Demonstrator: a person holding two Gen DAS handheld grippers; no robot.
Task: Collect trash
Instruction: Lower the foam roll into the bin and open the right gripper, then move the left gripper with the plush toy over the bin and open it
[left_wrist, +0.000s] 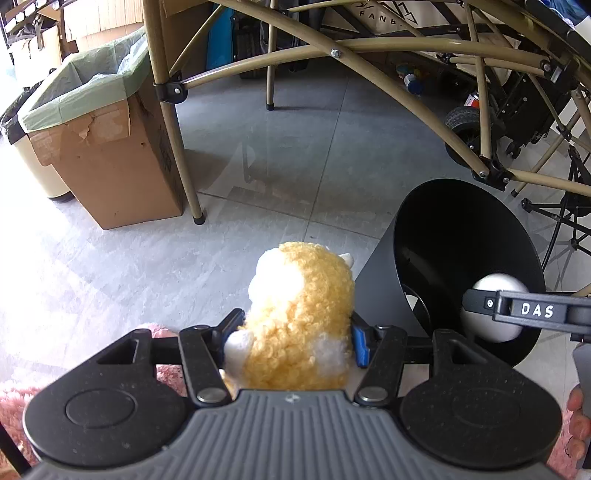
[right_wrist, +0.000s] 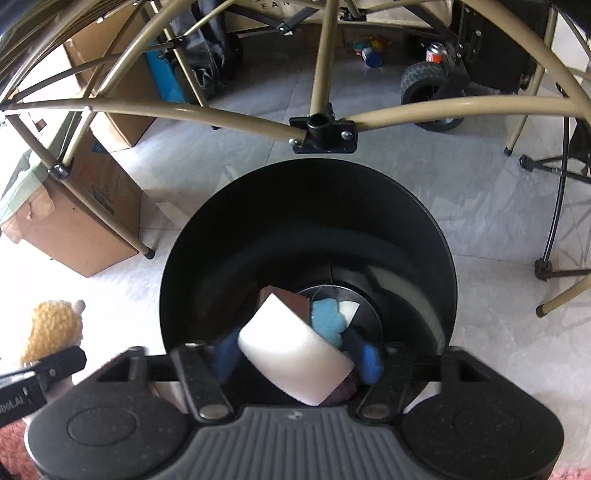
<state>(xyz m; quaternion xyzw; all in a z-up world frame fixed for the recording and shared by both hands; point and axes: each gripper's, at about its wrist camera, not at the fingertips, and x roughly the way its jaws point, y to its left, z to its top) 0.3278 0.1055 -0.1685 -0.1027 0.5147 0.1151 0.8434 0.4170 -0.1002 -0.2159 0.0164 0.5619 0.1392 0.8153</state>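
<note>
The left gripper (left_wrist: 291, 339) is pointed steeply downward just left of the black bin (left_wrist: 443, 221); its blue pads (left_wrist: 360, 345) are pressed against the sides of a plush toy (left_wrist: 295, 317); the right gripper (right_wrist: 299, 354) is held over the bin's mouth, jaws spread, a white sponge block (right_wrist: 295, 354) seen loose between them; fingers (left_wrist: 578, 424) of a hand are glimpsed at the left view's right edge.
</note>
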